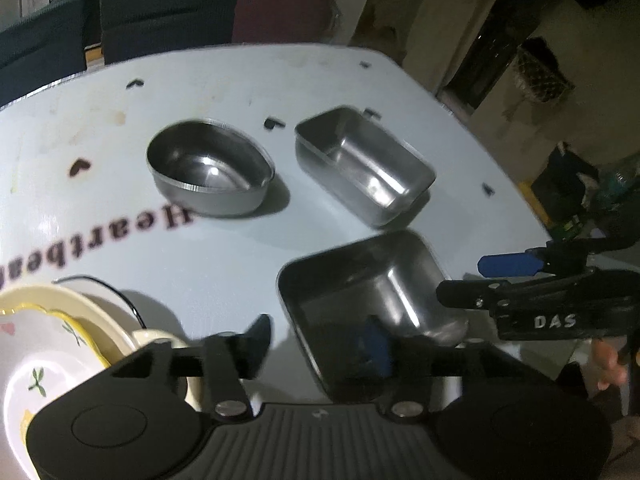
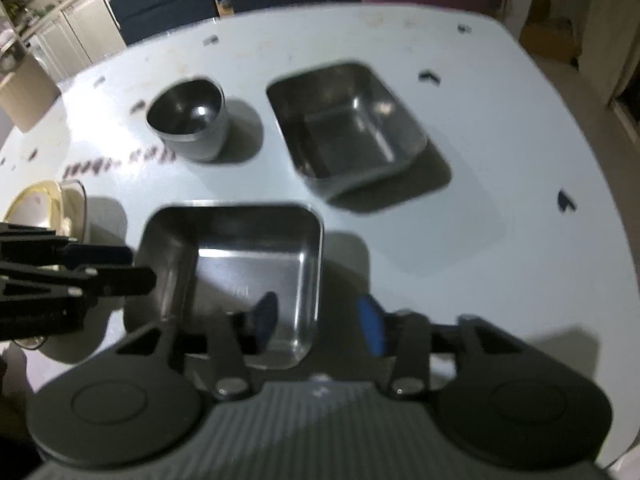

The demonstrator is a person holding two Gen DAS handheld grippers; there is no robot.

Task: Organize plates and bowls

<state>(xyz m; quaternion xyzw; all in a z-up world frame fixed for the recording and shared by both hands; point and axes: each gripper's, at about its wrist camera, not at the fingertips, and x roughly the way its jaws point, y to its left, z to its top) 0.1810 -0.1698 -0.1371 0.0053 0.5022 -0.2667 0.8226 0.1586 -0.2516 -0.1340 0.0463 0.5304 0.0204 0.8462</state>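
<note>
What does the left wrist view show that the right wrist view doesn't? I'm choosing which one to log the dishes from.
Only the left view: the floral pattern inside the cream ceramic plates and the readable dark "Heartbeat" lettering.

Only the right view: white cabinets at upper left.

Both: the round steel bowl, the far rectangular steel tray, the near square steel tray and the pale blue table. Left claw and right claw are open.
</note>
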